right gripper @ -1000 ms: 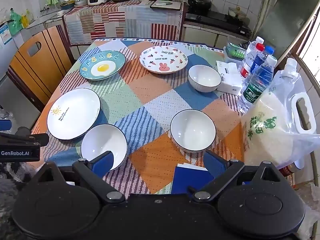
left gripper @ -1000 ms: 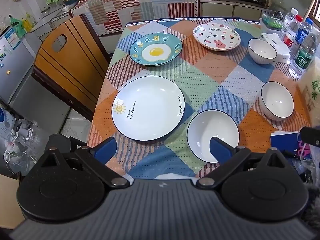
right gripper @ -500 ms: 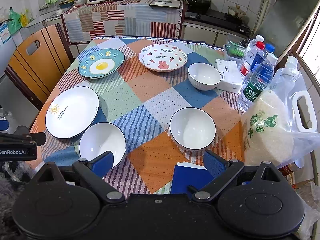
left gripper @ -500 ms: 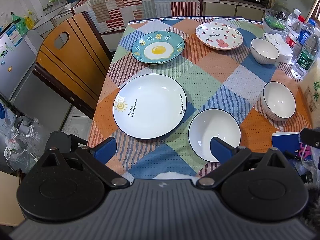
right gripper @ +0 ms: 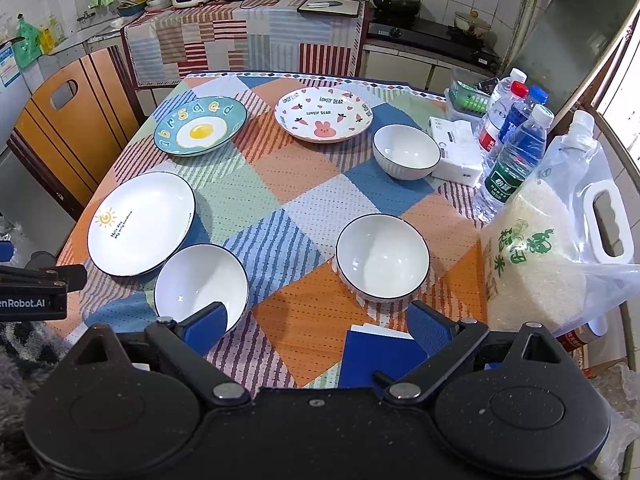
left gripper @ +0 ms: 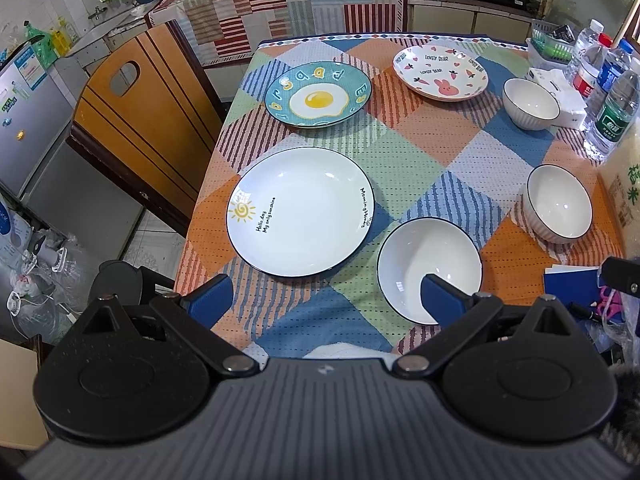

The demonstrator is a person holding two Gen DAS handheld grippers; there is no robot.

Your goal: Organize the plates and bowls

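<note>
On your table (right gripper: 304, 192), the sun plate (right gripper: 140, 222) lies near left, with a bowl (right gripper: 200, 286) just beside it at the near edge. A second bowl (right gripper: 382, 256) sits to the right, well apart. Far left lies the egg plate (right gripper: 200, 125), the rabbit plate (right gripper: 323, 119) to its right, then a third bowl (right gripper: 406, 152). Bottles (right gripper: 514, 156) stand along the right edge, behind the rice bag (right gripper: 540, 264).

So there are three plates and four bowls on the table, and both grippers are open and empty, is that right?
Not quite: three bowls, not four, as the right wrist view shows: one beside the sun plate, one mid-table, one by the tissue box. Three plates and open, empty grippers are correct.
</note>
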